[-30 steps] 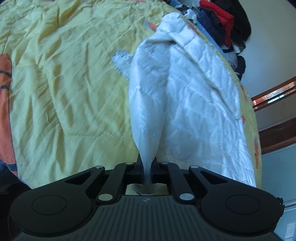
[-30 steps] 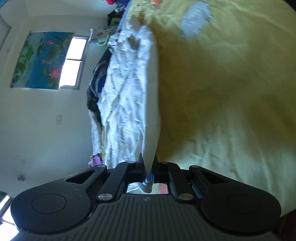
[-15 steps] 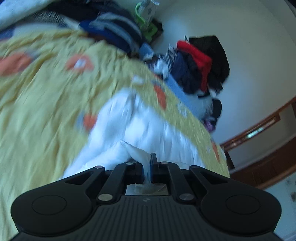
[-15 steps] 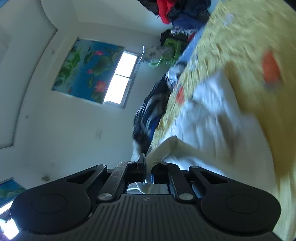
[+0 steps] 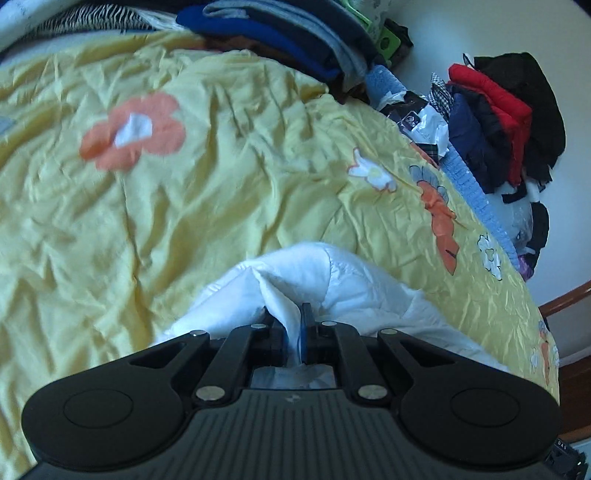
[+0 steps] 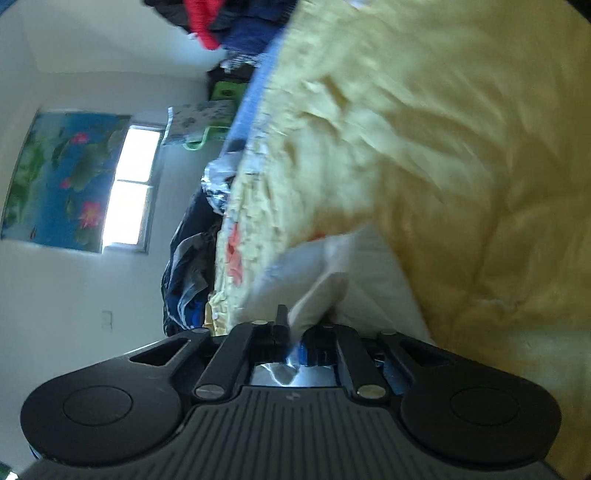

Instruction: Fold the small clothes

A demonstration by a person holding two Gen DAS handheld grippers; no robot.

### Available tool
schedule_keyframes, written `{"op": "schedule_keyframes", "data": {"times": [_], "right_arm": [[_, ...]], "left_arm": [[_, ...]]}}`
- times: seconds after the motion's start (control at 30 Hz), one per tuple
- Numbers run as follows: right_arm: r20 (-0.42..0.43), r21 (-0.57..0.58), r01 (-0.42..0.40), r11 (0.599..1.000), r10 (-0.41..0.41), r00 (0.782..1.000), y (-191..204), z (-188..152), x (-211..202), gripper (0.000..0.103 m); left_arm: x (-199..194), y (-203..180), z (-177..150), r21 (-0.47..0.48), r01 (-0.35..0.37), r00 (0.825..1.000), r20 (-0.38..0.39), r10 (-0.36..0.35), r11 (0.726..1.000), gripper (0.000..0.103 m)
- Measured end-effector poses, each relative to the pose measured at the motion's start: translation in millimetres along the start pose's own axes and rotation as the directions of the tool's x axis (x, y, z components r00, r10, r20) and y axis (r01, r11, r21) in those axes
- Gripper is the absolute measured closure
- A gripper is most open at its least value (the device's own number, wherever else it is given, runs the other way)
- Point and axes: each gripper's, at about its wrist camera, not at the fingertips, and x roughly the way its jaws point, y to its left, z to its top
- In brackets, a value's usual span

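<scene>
A white quilted garment lies bunched low on the yellow flowered bedspread, just in front of my left gripper. The left gripper is shut on a fold of it. In the right wrist view the same white garment lies on the bedspread, and my right gripper is shut on another edge of it. Most of the garment is hidden beneath both gripper bodies.
A pile of dark, blue and red clothes lies past the bed's far right edge, with folded blue and grey clothes at the head. The right wrist view shows a wall, a window and a floral picture.
Both grippers swung forward and down with the garment, which hung stretched out a second ago and now lies bunched on the bedspread. Both views tilted toward the far end of the bed.
</scene>
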Motion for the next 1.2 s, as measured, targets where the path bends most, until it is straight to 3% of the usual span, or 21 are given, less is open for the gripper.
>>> {"op": "schedule_keyframes", "data": {"times": [0.13,0.2,0.23,0.3,0.33,0.37,0.4,0.43,0.47,0.5,0.53,0.57,0.63,0.67,0.7,0.77,0.8,0.9,0.97,1.13,1.2], "right_arm": [[0.012,0.147,-0.097,0.984,0.097,0.995,-19.1,-0.7,-7.0,0.067],[0.059,0.176,-0.137,0.975,0.128,0.99,-13.6,3.0,-23.8,0.027],[0.095,0.155,-0.159,0.975,0.146,0.985,-6.1,4.6,-35.5,0.019],[0.193,0.033,-0.195,0.98,0.185,0.964,19.7,1.4,-67.8,0.017],[0.212,-0.05,-0.195,0.98,0.201,0.956,35.9,-4.2,-80.8,0.017],[0.216,-0.135,-0.177,0.975,0.204,0.955,51.4,-10.6,-88.5,0.017],[0.207,-0.26,-0.133,0.957,0.19,0.96,74.4,-25.7,-94.8,0.017],[0.19,-0.363,-0.08,0.928,0.158,0.969,93.1,-39.8,-93.9,0.018],[0.181,-0.476,0.001,0.88,0.097,0.979,113.3,-56.3,-87.2,0.019],[0.19,-0.589,0.1,0.802,0.017,0.982,132.9,-74.4,-74.6,0.019],[0.192,-0.673,0.164,0.721,-0.044,0.98,145.3,-89.4,-59.0,0.019],[0.168,-0.725,0.189,0.662,-0.096,0.981,151.1,-100.9,-37.3,0.019],[0.115,-0.747,0.209,0.631,-0.187,0.976,149.7,-106.5,-0.1,0.022],[0.102,-0.744,0.229,0.628,-0.233,0.967,145.0,-105.2,15.9,0.023],[0.1,-0.744,0.256,0.617,-0.276,0.956,140.2,-104.7,30.6,0.025],[0.141,-0.771,0.321,0.551,-0.344,0.928,131.2,-102.6,51.2,0.025],[0.163,-0.782,0.349,0.517,-0.371,0.914,127.0,-100.9,59.3,0.022],[0.163,-0.759,0.371,0.535,-0.394,0.904,111.8,-91.0,63.3,0.015],[0.143,-0.762,0.354,0.542,-0.393,0.908,102.8,-86.5,63.8,0.013],[0.177,-0.806,0.345,0.482,-0.36,0.916,91.5,-99.2,73.3,0.004],[0.192,-0.805,0.343,0.484,-0.335,0.922,88.4,-101.8,73.1,0.004]], "left_arm": [[-8.4,6.5,4.2,-0.038,0.05,0.999,-0.012,-0.05,0.998,0.091],[-26.1,16.3,13.5,-0.121,0.087,0.996,-0.01,-0.089,0.989,0.085],[-39.5,20.2,17.5,-0.15,0.116,0.993,0.014,-0.115,0.982,0.076],[-71.8,21.6,19.8,-0.151,0.157,0.985,0.091,-0.144,0.976,0.065],[-89.7,17.5,15.1,-0.121,0.152,0.98,0.145,-0.134,0.981,0.061],[-107.4,7.6,4.7,-0.058,0.118,0.97,0.219,-0.103,0.991,0.048],[-121.0,-7.5,-8.1,0.035,0.056,0.951,0.303,-0.064,0.998,0.033],[-130.1,-25.9,-23.9,0.137,-0.04,0.917,0.398,-0.018,0.99,0.03],[-134.3,-45.6,-41.3,0.225,-0.154,0.866,0.5,0.022,0.962,0.03],[-134.0,-64.0,-58.9,0.292,-0.26,0.803,0.595,0.038,0.92,0.03],[-129.7,-78.8,-72.8,0.33,-0.328,0.756,0.654,0.037,0.885,0.027],[-122.6,-89.3,-81.4,0.371,-0.342,0.753,0.658,0.016,0.864,0.026],[-94.4,-107.1,-92.7,0.493,-0.325,0.829,0.559,-0.008,0.807,0.026],[-77.0,-114.2,-98.7,0.536,-0.336,0.857,0.515,0.016,0.774,0.026],[-59.6,-119.7,-103.9,0.568,-0.358,0.872,0.487,0.048,0.741,0.026],[-27.0,-125.6,-107.6,0.617,-0.389,0.891,0.44,0.109,0.684,0.025],[-13.9,-124.8,-106.6,0.618,-0.397,0.895,0.426,0.135,0.678,0.025],[7.3,-119.8,-94.3,0.591,-0.37,0.912,0.377,0.16,0.717,0.024],[19.0,-119.3,-86.4,0.589,-0.367,0.918,0.357,0.175,0.72,0.021],[36.4,-109.7,-90.2,0.577,-0.348,0.927,0.327,0.181,0.739,0.017],[41.8,-105.4,-89.8,0.564,-0.339,0.929,0.328,0.173,0.753,0.016]]}}
